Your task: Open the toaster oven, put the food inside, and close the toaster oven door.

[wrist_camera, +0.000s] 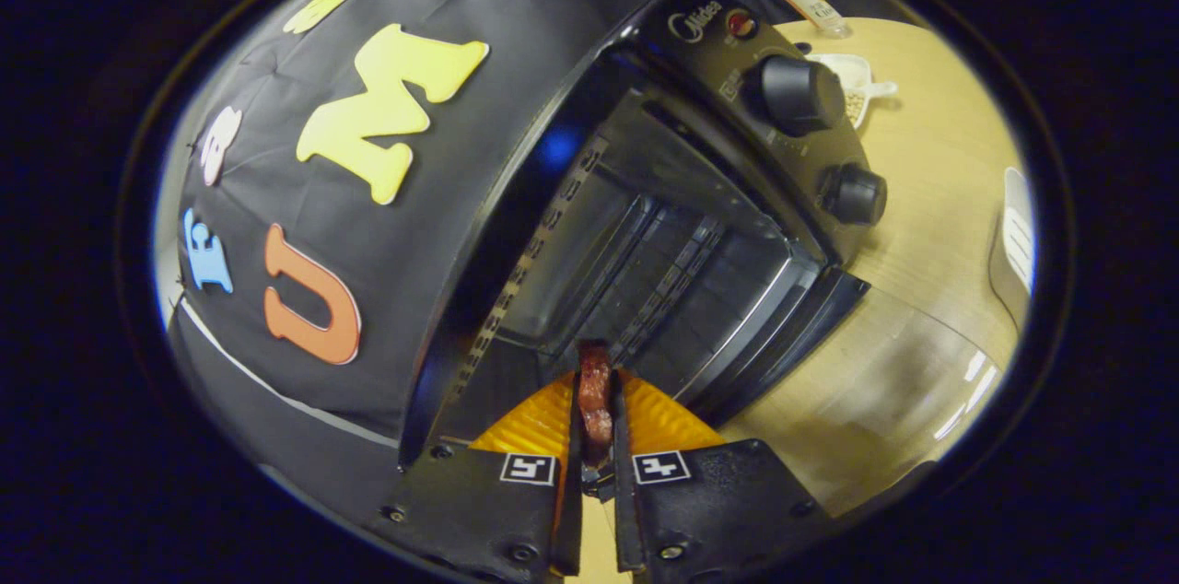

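Tool [595, 400] pinches a thin, glossy reddish food slice [595, 392] before the open black toaster oven [682, 225].

The toaster oven [645, 225] stood on the bench [930, 225] at the centre of the frame, with its door [783, 335] let down and its two knobs [801, 94] at the upper right. The food [595, 400] was held between the fingers of the gripper [595, 386] at the lower centre, just before the open cavity. A small dish [852, 77] lay on the bench beyond the knobs, at the upper right.
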The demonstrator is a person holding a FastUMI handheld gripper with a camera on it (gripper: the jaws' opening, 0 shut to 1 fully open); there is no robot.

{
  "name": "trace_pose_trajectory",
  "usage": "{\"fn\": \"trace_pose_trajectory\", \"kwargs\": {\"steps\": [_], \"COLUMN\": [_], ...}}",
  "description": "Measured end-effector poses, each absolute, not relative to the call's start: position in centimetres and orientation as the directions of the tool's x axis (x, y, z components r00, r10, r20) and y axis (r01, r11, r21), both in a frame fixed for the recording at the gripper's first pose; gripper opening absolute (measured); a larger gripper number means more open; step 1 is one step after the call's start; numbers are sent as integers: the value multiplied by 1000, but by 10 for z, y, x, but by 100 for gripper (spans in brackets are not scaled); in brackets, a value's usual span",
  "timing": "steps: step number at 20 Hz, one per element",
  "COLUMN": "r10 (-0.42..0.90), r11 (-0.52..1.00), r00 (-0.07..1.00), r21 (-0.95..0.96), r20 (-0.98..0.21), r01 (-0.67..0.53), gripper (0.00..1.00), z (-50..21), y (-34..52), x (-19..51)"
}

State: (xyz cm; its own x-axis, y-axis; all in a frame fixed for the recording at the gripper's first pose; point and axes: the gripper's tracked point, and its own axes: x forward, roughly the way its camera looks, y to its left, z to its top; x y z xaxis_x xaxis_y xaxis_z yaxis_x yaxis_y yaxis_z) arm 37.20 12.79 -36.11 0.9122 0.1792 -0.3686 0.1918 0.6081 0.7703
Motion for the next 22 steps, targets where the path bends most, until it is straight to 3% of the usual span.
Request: {"fn": "trace_pose_trajectory", "kwargs": {"steps": [4,8,13,16,22], "r10": [179,151,179,162,153], "r11": [650,653,690,744,839], "r00": [905,890,884,878,859], "r21": [737,719,696,640,524], "r20": [-386,-429,-432,-450,-488], "r01": [186,236,201,191,148], "gripper": [18,30,66,99,100], "z": [-364,-375,-371,-368,-361], "y": [129,120,122,119,106], "x": [383,378,375,372,345]}}
